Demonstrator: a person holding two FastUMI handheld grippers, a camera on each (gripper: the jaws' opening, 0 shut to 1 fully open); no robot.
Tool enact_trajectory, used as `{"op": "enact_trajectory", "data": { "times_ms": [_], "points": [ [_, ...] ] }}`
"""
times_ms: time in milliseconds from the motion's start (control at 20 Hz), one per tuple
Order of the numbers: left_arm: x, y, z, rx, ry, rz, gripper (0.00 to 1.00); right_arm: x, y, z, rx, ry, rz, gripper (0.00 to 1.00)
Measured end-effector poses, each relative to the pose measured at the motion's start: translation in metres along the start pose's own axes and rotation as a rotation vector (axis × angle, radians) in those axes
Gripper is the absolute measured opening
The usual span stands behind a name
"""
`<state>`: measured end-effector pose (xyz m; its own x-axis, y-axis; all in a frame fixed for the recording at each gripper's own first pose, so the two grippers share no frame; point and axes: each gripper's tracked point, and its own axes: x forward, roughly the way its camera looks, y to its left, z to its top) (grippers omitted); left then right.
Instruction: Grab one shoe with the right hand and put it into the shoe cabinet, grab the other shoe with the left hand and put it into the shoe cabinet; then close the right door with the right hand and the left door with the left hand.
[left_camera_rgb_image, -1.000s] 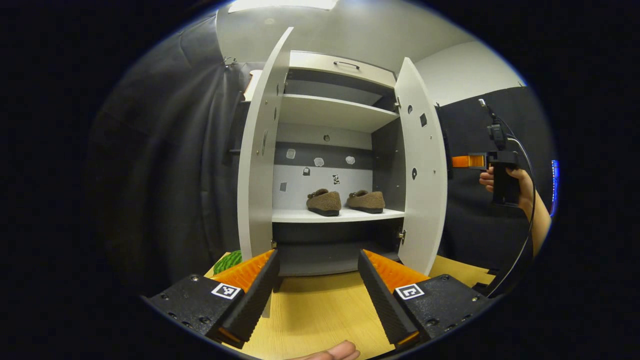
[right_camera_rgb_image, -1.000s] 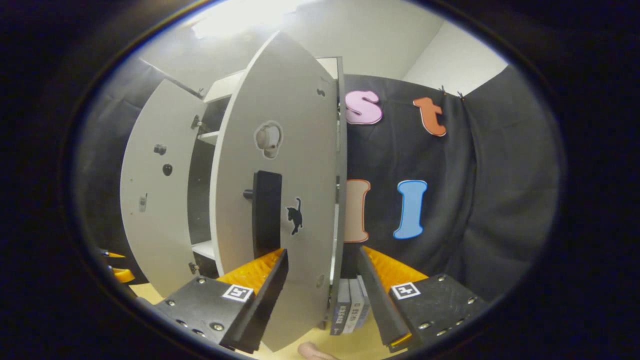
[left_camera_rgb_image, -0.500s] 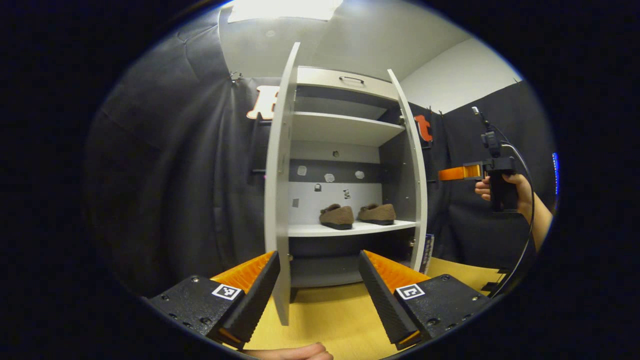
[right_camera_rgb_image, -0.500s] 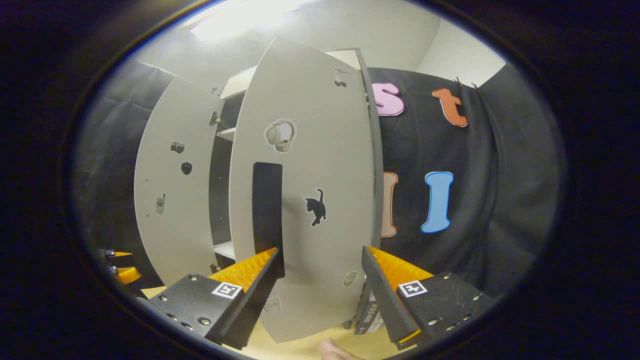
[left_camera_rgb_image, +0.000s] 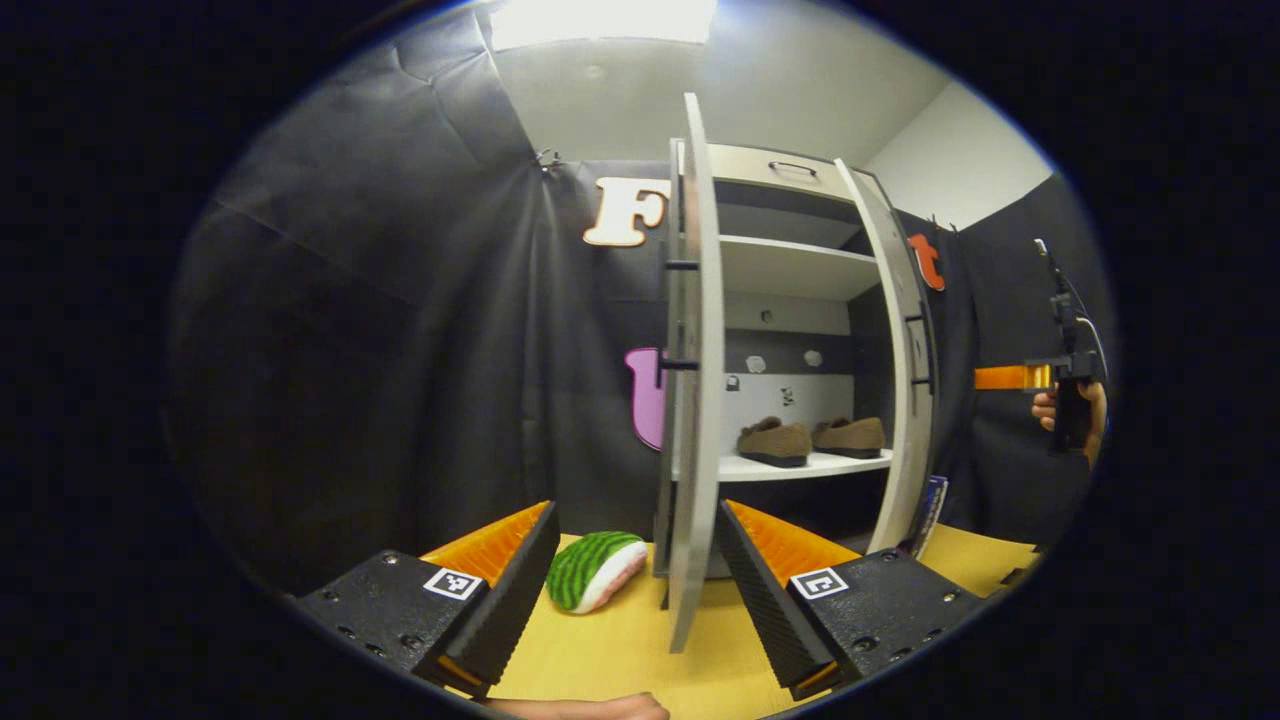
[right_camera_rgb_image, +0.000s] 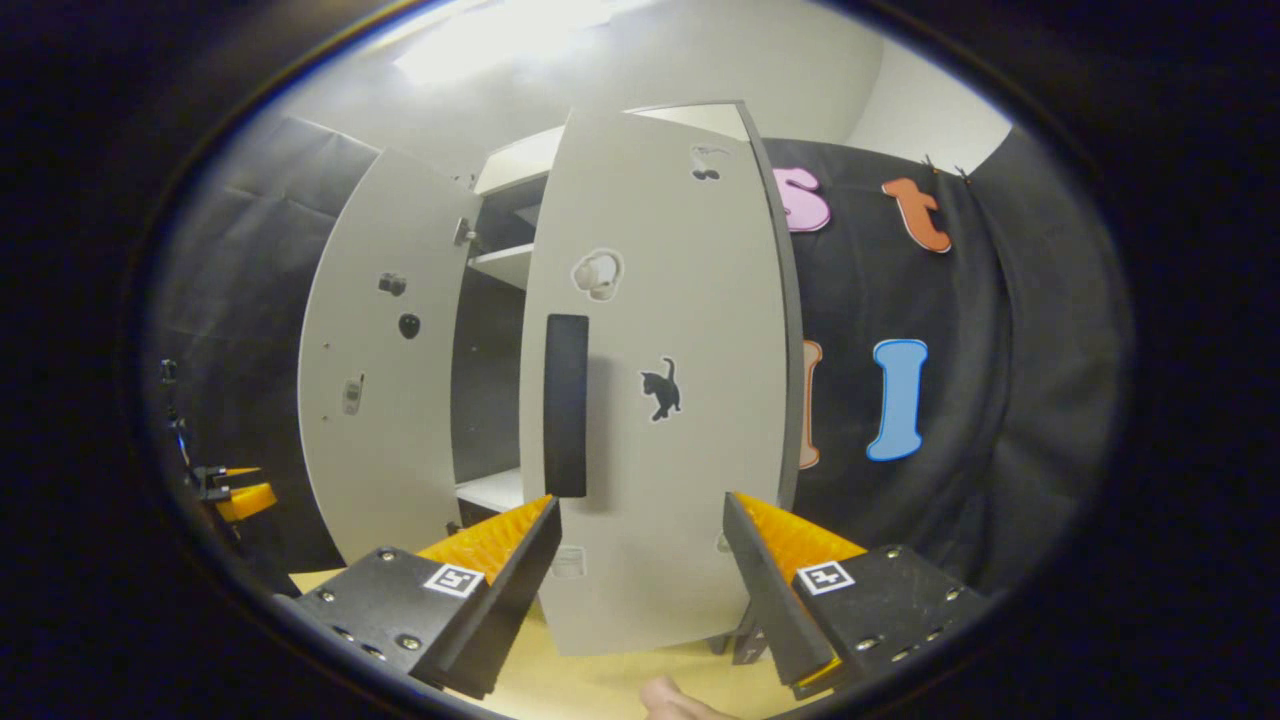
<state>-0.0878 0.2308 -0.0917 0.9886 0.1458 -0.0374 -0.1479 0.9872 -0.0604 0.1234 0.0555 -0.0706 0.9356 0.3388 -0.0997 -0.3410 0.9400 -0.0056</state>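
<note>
Ahead of the right hand-held gripper (right_camera_rgb_image: 640, 565), whose fingers are spread and empty, stands the right door (right_camera_rgb_image: 655, 400), half open. Both slippers (left_camera_rgb_image: 808, 440) lie on the shelf (left_camera_rgb_image: 790, 467). It should press flat beside the black handle (right_camera_rgb_image: 566, 405), steadily.

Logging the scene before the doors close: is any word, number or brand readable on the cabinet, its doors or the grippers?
No quotable text anywhere.
Right door: picture stickers only, a cat and headphones, no words.
Coded squares on the left gripper: patterns, not letters.
Book beside the cabinet: print too small to read.
</note>
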Motion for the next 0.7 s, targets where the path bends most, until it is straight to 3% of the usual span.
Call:
{"op": "enact_trajectory", "data": {
  "times_ms": [300,450,700],
  "points": [
    [0.023,0.055,0.023,-0.042,-0.014,0.096,0.96,-0.019,-0.006,-0.004,0.008,0.003,-0.026,0.98],
    [0.044,0.075,0.037,-0.051,-0.002,0.105,0.96,-0.036,-0.008,0.0,0.041,-0.028,-0.059,0.98],
    [0.088,0.09,0.05,-0.035,0.06,0.108,0.96,-0.058,0.0,0.003,0.104,-0.042,-0.039,0.98]
  ]
}}
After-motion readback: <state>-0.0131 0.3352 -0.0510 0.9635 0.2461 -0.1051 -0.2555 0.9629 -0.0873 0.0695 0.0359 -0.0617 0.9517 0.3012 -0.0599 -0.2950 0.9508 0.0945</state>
